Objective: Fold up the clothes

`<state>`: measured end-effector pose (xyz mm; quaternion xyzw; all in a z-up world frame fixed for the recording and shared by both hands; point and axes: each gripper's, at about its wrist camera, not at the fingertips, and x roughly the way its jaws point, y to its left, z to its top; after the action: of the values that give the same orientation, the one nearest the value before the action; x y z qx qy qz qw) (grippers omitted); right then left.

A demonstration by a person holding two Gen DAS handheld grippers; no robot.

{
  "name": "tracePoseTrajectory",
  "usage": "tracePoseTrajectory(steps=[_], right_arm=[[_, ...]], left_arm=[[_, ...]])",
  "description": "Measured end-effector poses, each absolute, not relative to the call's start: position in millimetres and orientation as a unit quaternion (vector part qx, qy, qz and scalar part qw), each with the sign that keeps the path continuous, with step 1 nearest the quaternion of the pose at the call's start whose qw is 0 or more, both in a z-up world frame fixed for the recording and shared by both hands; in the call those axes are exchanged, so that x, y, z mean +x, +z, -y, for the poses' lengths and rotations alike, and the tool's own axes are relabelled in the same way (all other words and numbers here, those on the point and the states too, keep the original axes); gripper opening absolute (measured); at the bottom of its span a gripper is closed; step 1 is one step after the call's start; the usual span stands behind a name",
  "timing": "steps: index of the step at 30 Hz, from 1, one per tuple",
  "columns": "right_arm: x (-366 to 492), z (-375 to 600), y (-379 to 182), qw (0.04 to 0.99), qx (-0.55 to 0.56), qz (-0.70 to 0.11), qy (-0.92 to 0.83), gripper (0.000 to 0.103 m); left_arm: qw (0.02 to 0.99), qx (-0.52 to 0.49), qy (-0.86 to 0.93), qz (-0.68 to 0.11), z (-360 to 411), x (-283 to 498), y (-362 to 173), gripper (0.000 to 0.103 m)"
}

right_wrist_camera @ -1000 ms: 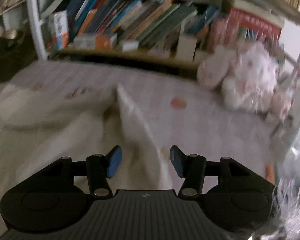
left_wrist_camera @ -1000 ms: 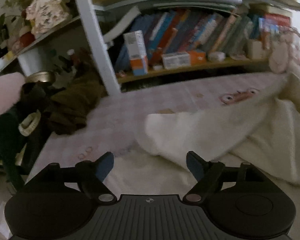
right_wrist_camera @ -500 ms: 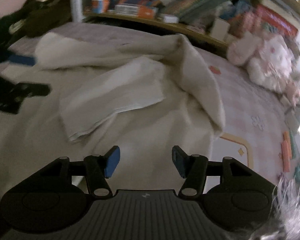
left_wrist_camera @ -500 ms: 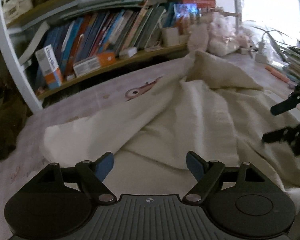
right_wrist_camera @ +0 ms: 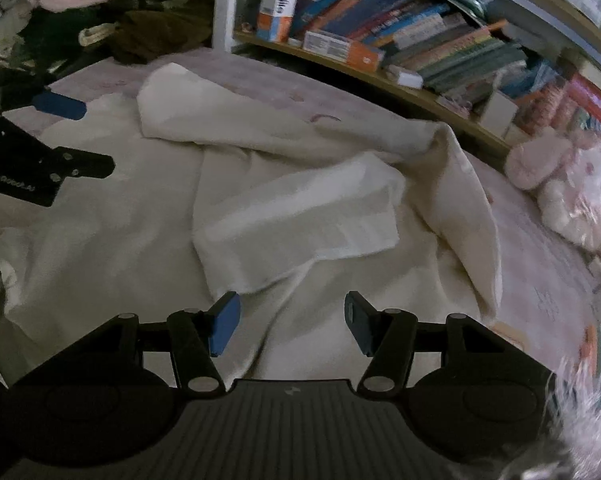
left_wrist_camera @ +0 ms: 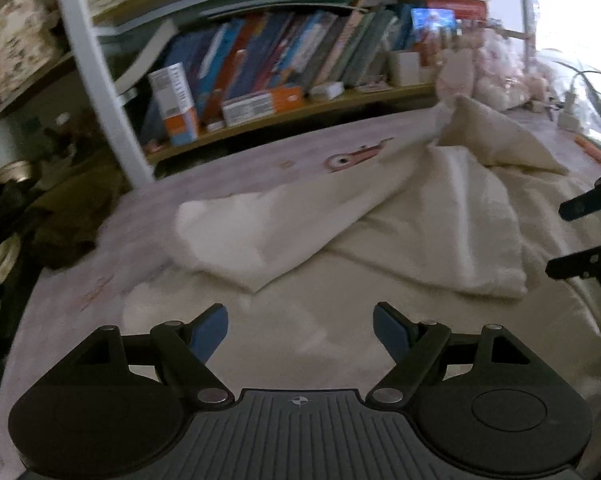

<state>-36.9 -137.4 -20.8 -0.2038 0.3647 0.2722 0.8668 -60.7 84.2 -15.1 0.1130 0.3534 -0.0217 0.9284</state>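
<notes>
Left gripper now nearer bookshelf.

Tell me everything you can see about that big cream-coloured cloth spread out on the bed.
The cream-coloured soft garment looks like thick, fleecy fabric. It lies crumpled and unfolded across the pale pink patterned bedsheet, in front of the wooden bookshelf. One long flap, perhaps a sleeve, is doubled back over its middle; another ridge stands up toward the plush toys. Both sets of jaws hover over it with nothing between them.
</notes>
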Motion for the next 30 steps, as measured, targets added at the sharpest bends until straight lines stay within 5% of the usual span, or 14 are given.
tracePoseTrajectory(steps=[20, 25, 27, 30], right_arm=[[22.8, 86.4, -47.6, 0.811, -0.326, -0.352, 0.334, 0.046], [31.0, 85.9, -47.8, 0.801, -0.330, -0.360, 0.347, 0.025], [35.7, 84.1, -49.3, 0.795, -0.339, -0.362, 0.349, 0.009], [47.4, 83.7, -49.0, 0.799, -0.351, -0.352, 0.338, 0.002]], left_arm=[[0.916, 0.106, 0.054, -0.384, -105.7, -96.3, -24.9, 0.083], [0.914, 0.106, 0.059, -0.387, -100.5, -98.6, -25.7, 0.083], [0.913, 0.107, 0.062, -0.389, -98.7, -99.9, -25.9, 0.083], [0.911, 0.109, 0.071, -0.391, -96.3, -103.3, -25.4, 0.083]])
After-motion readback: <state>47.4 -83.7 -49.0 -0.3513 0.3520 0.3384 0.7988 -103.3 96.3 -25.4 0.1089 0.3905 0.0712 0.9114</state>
